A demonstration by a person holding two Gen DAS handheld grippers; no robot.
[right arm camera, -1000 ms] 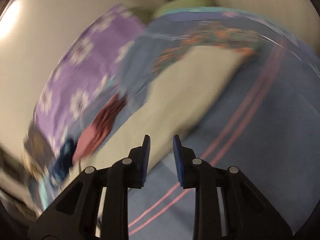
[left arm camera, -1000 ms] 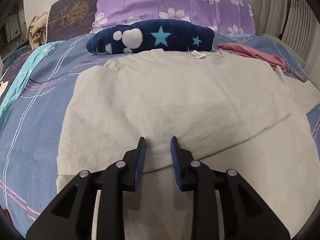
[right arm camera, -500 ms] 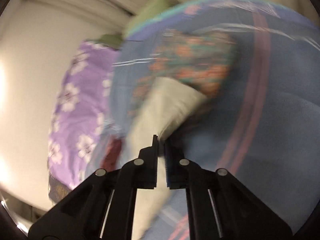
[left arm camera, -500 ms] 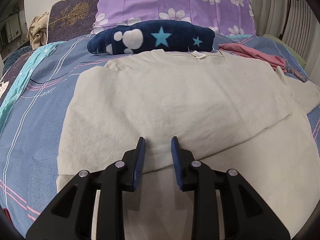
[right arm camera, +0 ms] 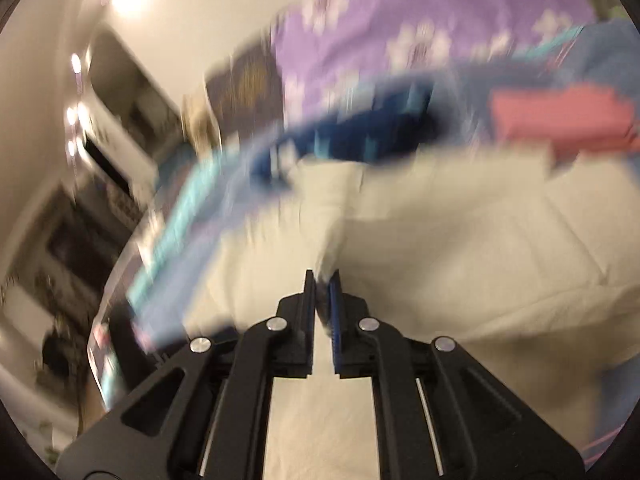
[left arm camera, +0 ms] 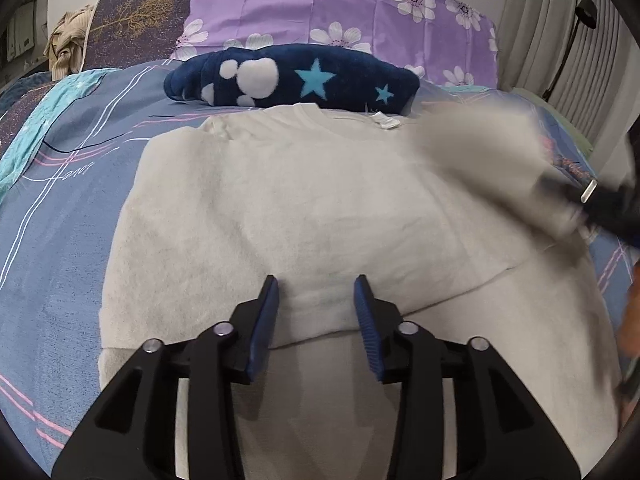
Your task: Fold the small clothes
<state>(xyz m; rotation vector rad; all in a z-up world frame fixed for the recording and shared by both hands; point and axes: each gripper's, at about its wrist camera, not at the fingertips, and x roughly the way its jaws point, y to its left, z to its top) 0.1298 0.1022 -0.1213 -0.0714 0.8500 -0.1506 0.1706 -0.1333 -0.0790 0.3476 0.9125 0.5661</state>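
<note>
A cream shirt [left arm camera: 304, 216] lies flat on the bed, collar toward the pillows, its left side folded in. My left gripper [left arm camera: 316, 294] is open, hovering over the shirt's lower middle. My right gripper [right arm camera: 322, 278] is shut on the shirt's right sleeve [right arm camera: 332, 216] and holds it lifted over the shirt body. In the left wrist view that sleeve [left arm camera: 488, 148] shows as a blur at the right, with the right gripper's black body [left arm camera: 608, 200] behind it.
A navy star-print blanket [left arm camera: 296, 78] lies folded just beyond the collar. Purple flowered pillows [left arm camera: 340, 8] stand behind it. A pink garment [right arm camera: 560, 120] lies at the far right. The blue striped bedsheet [left arm camera: 60, 200] surrounds the shirt.
My right gripper closed on the sleeve and swung it up and leftward over the shirt. My left gripper has opened slightly wider and stayed in place.
</note>
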